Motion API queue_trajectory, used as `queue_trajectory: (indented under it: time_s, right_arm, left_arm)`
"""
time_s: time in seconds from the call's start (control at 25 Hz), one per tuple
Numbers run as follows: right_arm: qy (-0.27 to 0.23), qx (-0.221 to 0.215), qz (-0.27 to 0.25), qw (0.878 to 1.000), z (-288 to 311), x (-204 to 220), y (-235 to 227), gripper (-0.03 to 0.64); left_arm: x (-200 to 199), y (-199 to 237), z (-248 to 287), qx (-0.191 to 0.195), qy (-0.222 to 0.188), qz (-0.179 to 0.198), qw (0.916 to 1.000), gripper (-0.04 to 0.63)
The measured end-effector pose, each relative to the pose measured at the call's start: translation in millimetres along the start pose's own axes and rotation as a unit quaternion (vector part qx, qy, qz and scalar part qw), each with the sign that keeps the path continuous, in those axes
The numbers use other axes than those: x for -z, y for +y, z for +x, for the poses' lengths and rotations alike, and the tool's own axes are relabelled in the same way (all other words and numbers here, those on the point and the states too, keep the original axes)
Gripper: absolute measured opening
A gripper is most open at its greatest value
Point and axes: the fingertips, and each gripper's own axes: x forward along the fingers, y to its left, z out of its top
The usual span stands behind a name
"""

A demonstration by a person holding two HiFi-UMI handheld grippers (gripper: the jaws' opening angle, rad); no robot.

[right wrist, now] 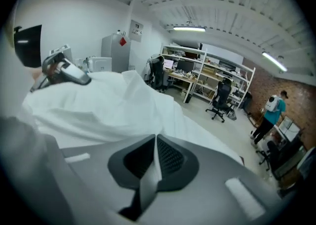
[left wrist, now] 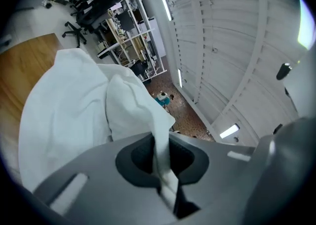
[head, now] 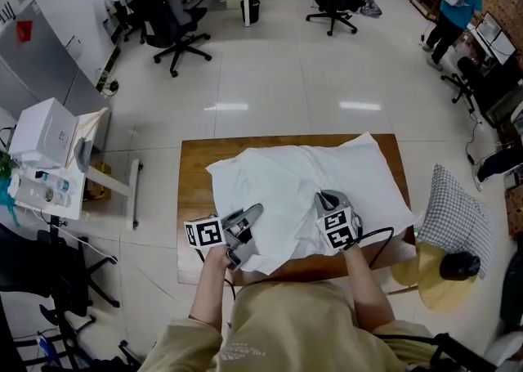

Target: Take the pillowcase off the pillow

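Observation:
A white pillowcase covers a pillow lying across the wooden table. My left gripper is at its near left corner, shut on a fold of the white cloth. In the left gripper view the fabric runs down between the closed jaws of the left gripper. My right gripper rests on the near middle of the pillow. It too is shut on a strip of the pillowcase, which passes between the jaws of the right gripper. The left gripper shows in the right gripper view beyond the cloth.
A checked cushion and a yellow round thing sit right of the table. A white cart with boxes stands at the left. Office chairs and desks are far behind, and a person stands at the back right.

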Motion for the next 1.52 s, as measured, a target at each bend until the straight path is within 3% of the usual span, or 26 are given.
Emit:
queue_trajectory:
  time_s: [0.08, 0.16, 0.2, 0.44, 0.52, 0.72, 0.92, 1.0, 1.08, 1.16, 1.32, 1.52]
  right_arm:
    - [0.008, 0.012, -0.024, 1.0, 7, 11, -14, 0.0]
    - [0.012, 0.02, -0.021, 1.0, 10, 20, -27, 0.0]
    - [0.014, 0.024, -0.019, 0.999, 10, 24, -32, 0.0]
    - [0.017, 0.026, -0.024, 0.999, 11, 35, -32, 0.0]
    - [0.01, 0.025, -0.026, 0.999, 14, 37, -31, 0.0]
    - [-0.003, 0.012, 0.031, 0.999, -5, 32, -34, 0.0]
    - [-0.115, -0.005, 0.074, 0.991, -24, -1, -42, 0.002]
    - [-0.146, -0.006, 0.085, 0.986, -41, -22, -47, 0.002]
    - [-0.172, -0.006, 0.097, 0.98, -59, -40, -52, 0.002]
    - [-0.193, 0.002, 0.104, 0.976, -74, -57, -58, 0.002]
    - [-0.222, 0.024, 0.118, 0.967, -102, -82, -74, 0.002]
    - [-0.256, 0.024, 0.145, 0.956, -133, -89, -85, 0.003]
  left_arm:
    - [-20, -23, -8, 0.033, -0.027, 0.014, 0.999, 0.017]
    - [-44, -54, -16, 0.07, -0.053, 0.051, 0.9949, 0.014]
    - [-51, -62, -23, 0.075, -0.066, 0.052, 0.9936, 0.012]
    - [-76, -91, -58, 0.093, -0.133, -0.004, 0.9867, 0.008]
    - [-84, -112, -64, 0.108, -0.142, -0.003, 0.9839, 0.008]
    - [-85, -147, -46, 0.114, -0.124, 0.026, 0.9854, 0.008]
    - [-93, -173, -22, 0.124, -0.096, 0.017, 0.9874, 0.009]
    - [-106, -199, -9, 0.126, -0.089, 0.037, 0.9873, 0.009]
    - [-121, -241, 11, 0.127, -0.084, 0.089, 0.9842, 0.008]
    - [-133, -283, 34, 0.116, -0.079, 0.139, 0.9803, 0.009]
    - [-138, -309, 63, 0.038, -0.06, 0.135, 0.9883, 0.009]
    - [-131, -347, 82, 0.004, -0.055, 0.228, 0.9722, 0.009]
